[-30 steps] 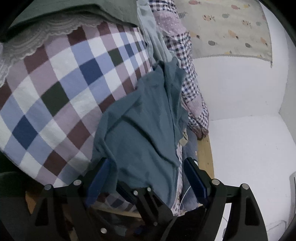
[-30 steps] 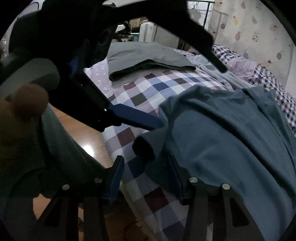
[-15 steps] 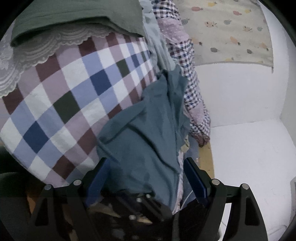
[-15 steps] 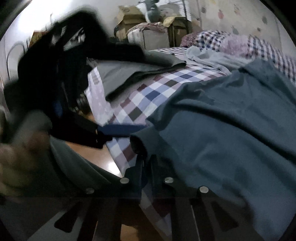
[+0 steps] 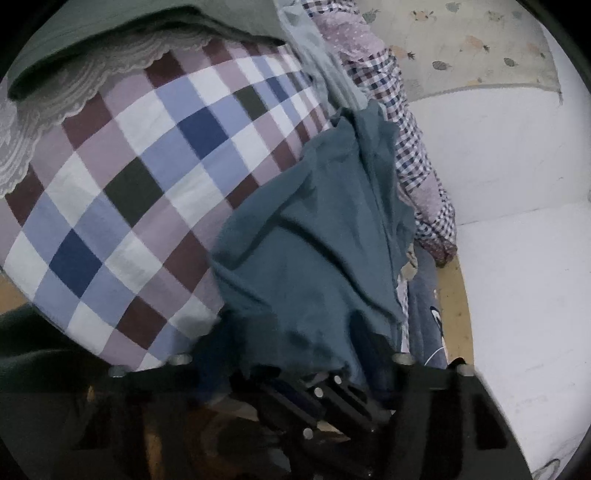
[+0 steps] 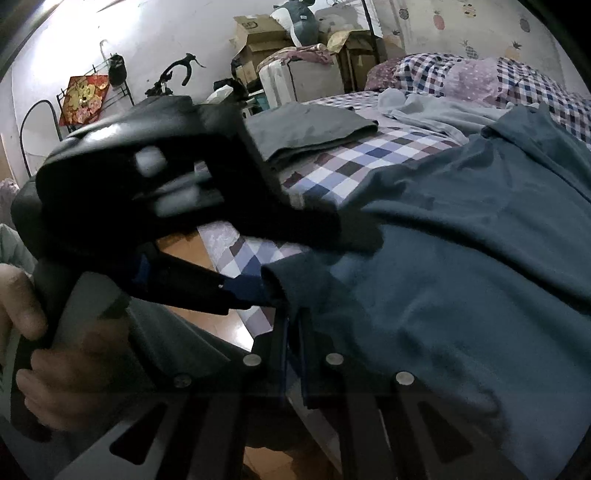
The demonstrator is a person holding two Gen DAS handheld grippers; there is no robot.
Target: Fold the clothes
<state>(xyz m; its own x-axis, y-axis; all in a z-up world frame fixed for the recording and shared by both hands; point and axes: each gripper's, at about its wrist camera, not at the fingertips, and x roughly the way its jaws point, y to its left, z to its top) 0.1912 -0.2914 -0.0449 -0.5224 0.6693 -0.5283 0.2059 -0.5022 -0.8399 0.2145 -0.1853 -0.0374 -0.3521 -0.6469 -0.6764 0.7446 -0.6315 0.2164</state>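
Observation:
A teal shirt (image 5: 314, 240) lies crumpled on the checked bed sheet (image 5: 129, 184), with its edge hanging over the side of the bed. My left gripper (image 5: 290, 339) is open, and the shirt's lower edge drapes between its blurred blue fingers. In the right wrist view the same teal shirt (image 6: 461, 240) spreads across the bed. My right gripper (image 6: 293, 339) is shut on its near hem. The left gripper (image 6: 291, 258), held by a hand (image 6: 22, 302), reaches in from the left with one finger above the hem and one below.
A folded dark grey-green garment (image 6: 306, 129) lies further back on the checked sheet (image 6: 369, 158), and a pale grey garment (image 6: 436, 110) is beside it. Pillows sit at the head of the bed. Wooden floor (image 6: 184, 247) shows below the bed edge, and boxes (image 6: 258, 33) stand by the far wall.
My right gripper, open a second ago, has shut on the shirt's hem. The left gripper's fingers have drawn closer together around the hanging edge and are blurred by motion.

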